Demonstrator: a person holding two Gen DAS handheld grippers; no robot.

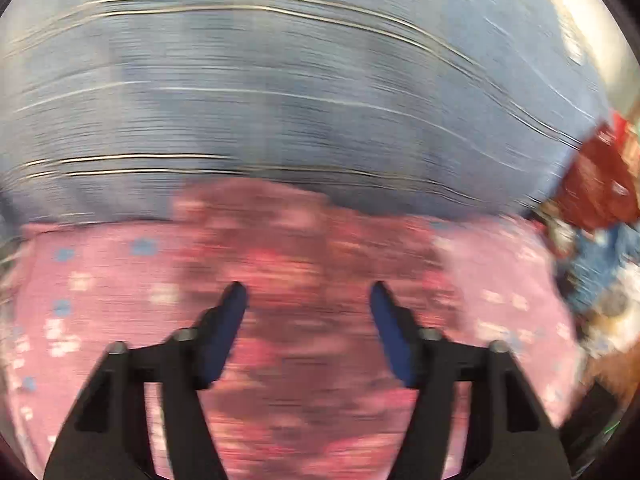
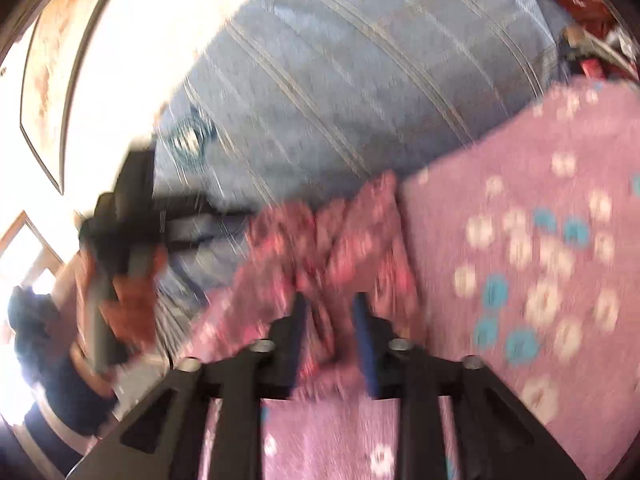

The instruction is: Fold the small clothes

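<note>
Left gripper [image 1: 308, 296]: jaws parted wide, nothing pinched between them. Its blue pads [image 1: 224, 332] hang over the red-pink patterned garment [image 1: 304, 248] and I see no contact, though blur makes that hard to rule out. Call it released.

Right gripper [image 2: 330, 308]: jaws partly apart, the gap narrower than on the left. A bunched fold of the same garment [image 2: 340, 240] sits right in that gap and under the tips. Whether the pads press it I cannot tell for sure; the gap looks looser than the cloth, so I read it as let go rather than gripping.

The right wrist view also shows the left gripper [image 2: 136, 208] at the left, held in a person's hand [image 2: 132, 292] with a dark sleeve [image 2: 68, 384] below it.

Garment position: it lies crumpled on a pink flowered blanket [image 2: 540, 240], close to that blanket's far edge. Beyond it is a blue checked bedsheet [image 1: 280, 80]. A pile of other cloth, red and blue [image 1: 600, 208], sits at the right edge in the left wrist view.

Progress, as a judgement: the garment is down on the surface but looks bunched, with no clean folded shape. So flattening and the folds themselves appear left to do, and the pile suggests more pieces remain. Heavy motion blur in both views limits detail.
</note>
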